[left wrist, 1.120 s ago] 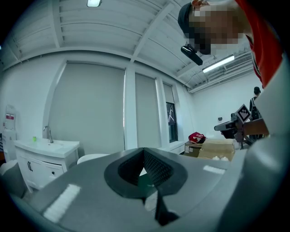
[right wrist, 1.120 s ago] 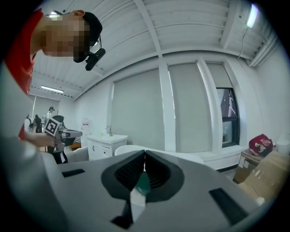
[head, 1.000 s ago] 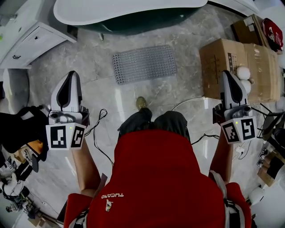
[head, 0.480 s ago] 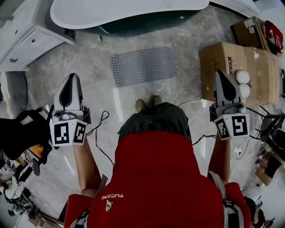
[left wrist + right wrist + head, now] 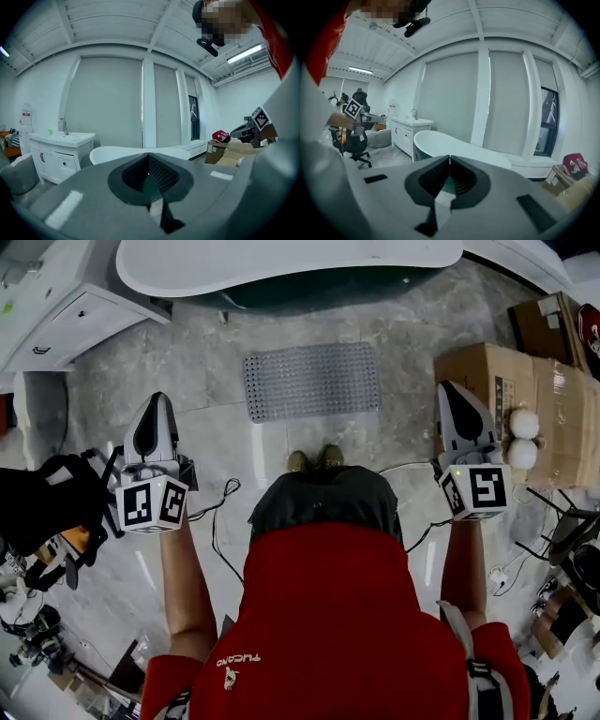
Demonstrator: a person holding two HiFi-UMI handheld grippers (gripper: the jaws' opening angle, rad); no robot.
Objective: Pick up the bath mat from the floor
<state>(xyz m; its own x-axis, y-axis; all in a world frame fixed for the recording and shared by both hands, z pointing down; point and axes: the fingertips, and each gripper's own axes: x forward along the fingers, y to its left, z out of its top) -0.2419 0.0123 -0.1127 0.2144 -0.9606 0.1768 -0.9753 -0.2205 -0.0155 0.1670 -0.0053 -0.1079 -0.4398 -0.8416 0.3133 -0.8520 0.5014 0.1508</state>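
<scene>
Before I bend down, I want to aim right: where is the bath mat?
In the head view, the bath mat lies flat on the floor at centre, between the bathtub and the person's shoes, with the cardboard box to its right.

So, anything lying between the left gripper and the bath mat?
No. In the head view only bare floor separates the left gripper from the bath mat; the black cable lies nearer the person.

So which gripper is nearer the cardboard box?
Right. The right gripper is at the left edge of the cardboard box; the left gripper is on the other side of the bath mat.
</scene>
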